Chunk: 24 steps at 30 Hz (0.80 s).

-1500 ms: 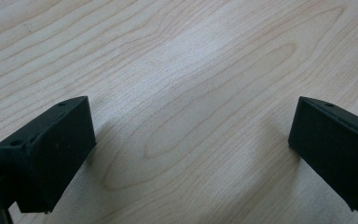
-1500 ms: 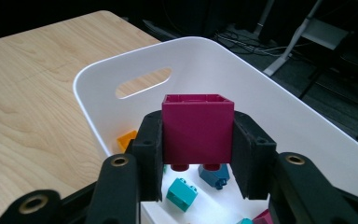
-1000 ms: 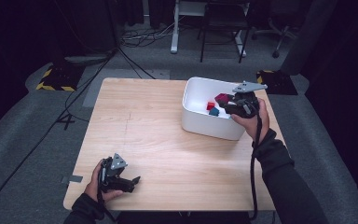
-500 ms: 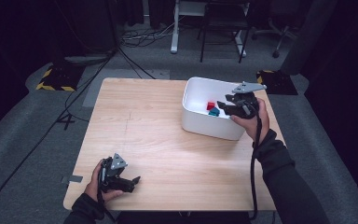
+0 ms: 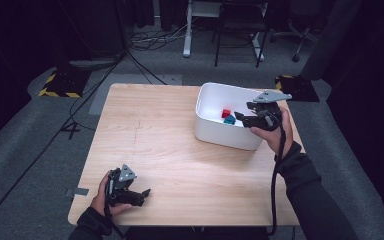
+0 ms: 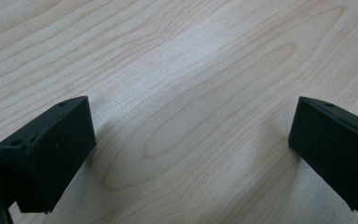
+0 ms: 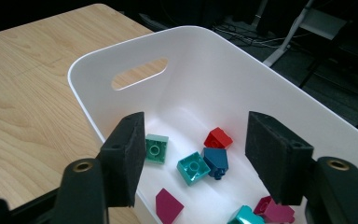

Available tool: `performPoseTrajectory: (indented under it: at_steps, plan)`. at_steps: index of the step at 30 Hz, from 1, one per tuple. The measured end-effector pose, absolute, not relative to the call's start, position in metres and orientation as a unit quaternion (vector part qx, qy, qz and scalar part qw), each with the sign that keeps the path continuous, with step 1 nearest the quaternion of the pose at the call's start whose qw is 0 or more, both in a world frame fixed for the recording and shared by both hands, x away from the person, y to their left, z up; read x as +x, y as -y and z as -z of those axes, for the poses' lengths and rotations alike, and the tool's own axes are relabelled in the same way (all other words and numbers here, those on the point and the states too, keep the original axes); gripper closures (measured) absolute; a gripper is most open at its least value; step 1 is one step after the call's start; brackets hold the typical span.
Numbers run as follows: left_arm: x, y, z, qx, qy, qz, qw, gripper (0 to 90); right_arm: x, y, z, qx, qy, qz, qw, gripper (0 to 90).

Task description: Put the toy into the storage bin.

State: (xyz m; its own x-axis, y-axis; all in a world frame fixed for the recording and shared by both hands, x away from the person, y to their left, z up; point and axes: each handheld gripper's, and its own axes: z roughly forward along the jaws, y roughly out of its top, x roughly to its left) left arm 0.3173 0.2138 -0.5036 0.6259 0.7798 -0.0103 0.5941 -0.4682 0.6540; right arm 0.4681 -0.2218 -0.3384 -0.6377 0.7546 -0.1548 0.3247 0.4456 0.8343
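Note:
A white bin [image 5: 215, 131] [image 7: 200, 60] stands at the table's right side with several toy bricks inside: a red one [image 7: 218, 138] [image 5: 226, 113], a dark blue one [image 7: 216, 160], teal ones [image 7: 193, 168] [image 5: 229, 120] and magenta ones [image 7: 168, 204]. My right gripper [image 5: 244, 116] [image 7: 196, 156] hovers open over the bin's near right rim, nothing between its jaws. My left gripper [image 5: 145, 193] [image 6: 191, 149] rests open at the table's front left over bare wood.
The light wooden table [image 5: 160, 140] stretches between the two hands. Beyond it lie grey floor, cables [image 5: 145, 40], a yellow-black floor plate [image 5: 57, 85] and desk legs [image 5: 187, 30]. The right gripper's cable [image 5: 276, 175] hangs along the forearm.
The right gripper has drawn back toward the bin's right rim, uncovering the red and teal bricks. The left gripper has stayed put.

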Motion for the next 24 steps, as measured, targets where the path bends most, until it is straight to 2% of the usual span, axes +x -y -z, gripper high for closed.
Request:
performPoseTrajectory:
  at_steps: [3, 8, 24]
  plan:
    - [0.317, -0.214, 0.504, 0.844, -0.407, -0.147, 0.317, 0.6, 0.463, 0.224, 0.339, 0.332, -0.809, -0.407, 0.263, 32.8]
    - [0.317, -0.214, 0.504, 0.844, -0.407, -0.147, 0.317, 0.6, 0.453, 0.227, 0.339, 0.326, -0.810, -0.409, 0.264, 29.3]
    - [0.317, -0.214, 0.504, 0.844, -0.407, -0.147, 0.317, 0.6, 0.417, 0.232, 0.342, 0.279, -0.822, -0.416, 0.270, 27.7]
